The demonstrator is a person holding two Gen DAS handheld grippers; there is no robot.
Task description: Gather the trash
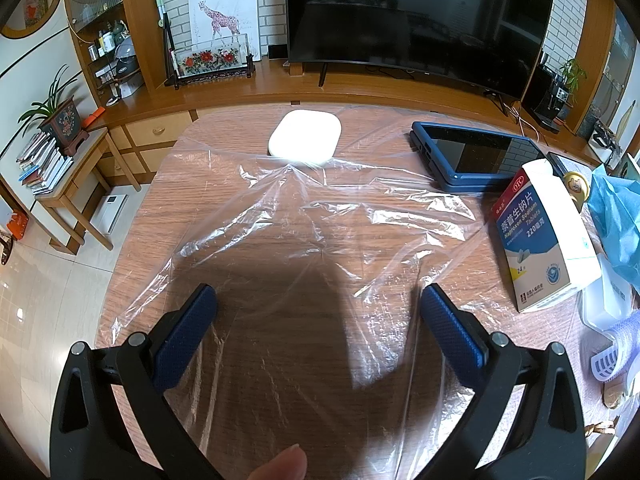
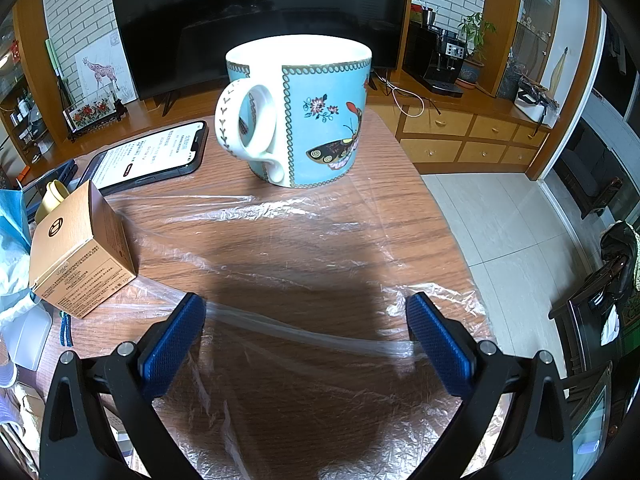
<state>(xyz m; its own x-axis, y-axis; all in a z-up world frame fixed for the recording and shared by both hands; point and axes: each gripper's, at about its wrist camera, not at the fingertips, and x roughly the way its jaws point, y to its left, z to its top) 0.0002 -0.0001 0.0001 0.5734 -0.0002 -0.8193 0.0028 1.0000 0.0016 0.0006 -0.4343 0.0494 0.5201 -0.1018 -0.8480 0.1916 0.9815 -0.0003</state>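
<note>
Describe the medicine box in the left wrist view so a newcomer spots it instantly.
Start at the black TV, then drop to the wooden table below it. At its right edge, just in front of the blue-cased tablet, lies the medicine box: white carton with blue "Naproxen Sodium" panel and red corner.

Left gripper [image 1: 318, 300] and right gripper [image 2: 306, 310], each with blue-padded fingers spread wide and level, nothing between them (a thumb tip [image 1: 280, 462] shows at the left view's lower edge).

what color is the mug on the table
Light blue mug with butterfly and flowers, white handle; right wrist view.
</note>
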